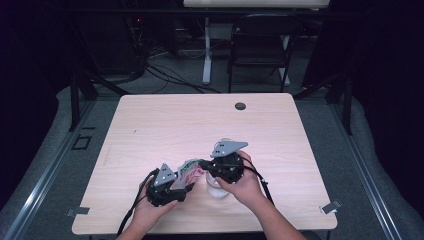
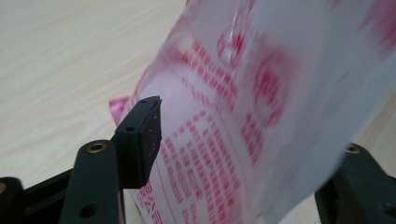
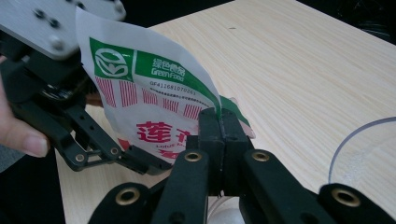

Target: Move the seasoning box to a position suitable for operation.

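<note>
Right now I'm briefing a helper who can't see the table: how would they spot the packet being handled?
On the pale wooden table, look at the near edge where the two hands meet. Between the grippers is a white food pouch, beside a clear cup. Red print and a green band set it apart.

The pouch (image 1: pixel 187 172) hangs just above the counter (image 1: pixel 165 125), a white plastic food packet with red print and a green band (image 3: pixel 159 70) near its top edge. It stands roughly upright, slightly bowed, right beside a clear cup (image 1: pixel 217 189) near the counter's front edge.
</note>
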`<state>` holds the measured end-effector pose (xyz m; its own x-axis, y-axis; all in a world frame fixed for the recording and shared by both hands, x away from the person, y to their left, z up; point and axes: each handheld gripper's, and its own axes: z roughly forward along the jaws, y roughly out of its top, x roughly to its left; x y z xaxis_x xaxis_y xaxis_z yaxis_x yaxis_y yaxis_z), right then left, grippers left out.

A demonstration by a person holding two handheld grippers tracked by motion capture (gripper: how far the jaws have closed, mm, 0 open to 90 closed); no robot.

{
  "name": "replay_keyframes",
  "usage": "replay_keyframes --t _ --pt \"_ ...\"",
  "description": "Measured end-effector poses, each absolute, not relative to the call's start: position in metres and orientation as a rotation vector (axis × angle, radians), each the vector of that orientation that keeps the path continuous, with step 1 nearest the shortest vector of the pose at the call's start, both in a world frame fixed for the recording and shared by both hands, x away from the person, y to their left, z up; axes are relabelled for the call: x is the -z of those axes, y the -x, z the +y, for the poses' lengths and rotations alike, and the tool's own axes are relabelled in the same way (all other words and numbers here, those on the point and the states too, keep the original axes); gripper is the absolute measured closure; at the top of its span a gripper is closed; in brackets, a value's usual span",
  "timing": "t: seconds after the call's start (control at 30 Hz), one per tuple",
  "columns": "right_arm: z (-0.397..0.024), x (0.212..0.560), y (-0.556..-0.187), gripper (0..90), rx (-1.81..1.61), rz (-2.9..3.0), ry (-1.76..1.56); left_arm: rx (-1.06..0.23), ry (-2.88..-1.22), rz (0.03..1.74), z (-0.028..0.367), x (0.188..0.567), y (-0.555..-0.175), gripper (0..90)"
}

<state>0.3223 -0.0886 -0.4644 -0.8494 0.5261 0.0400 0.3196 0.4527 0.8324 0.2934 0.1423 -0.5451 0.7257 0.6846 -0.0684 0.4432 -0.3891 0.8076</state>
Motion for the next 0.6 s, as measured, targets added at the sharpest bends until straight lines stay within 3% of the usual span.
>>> replay_keyframes --t 0.13,0.6 --pt "-0.088 0.465 -0.322 89.5 -1.340 2.477 -0.726 -0.356 -2.029 0.860 0.147 0.550 -0.295 39.2" --pt "-0.087 0.469 -0.323 82.7 -1.347 2.486 -0.699 -0.399 -2.046 0.927 0.150 0.570 -0.300 25.5"
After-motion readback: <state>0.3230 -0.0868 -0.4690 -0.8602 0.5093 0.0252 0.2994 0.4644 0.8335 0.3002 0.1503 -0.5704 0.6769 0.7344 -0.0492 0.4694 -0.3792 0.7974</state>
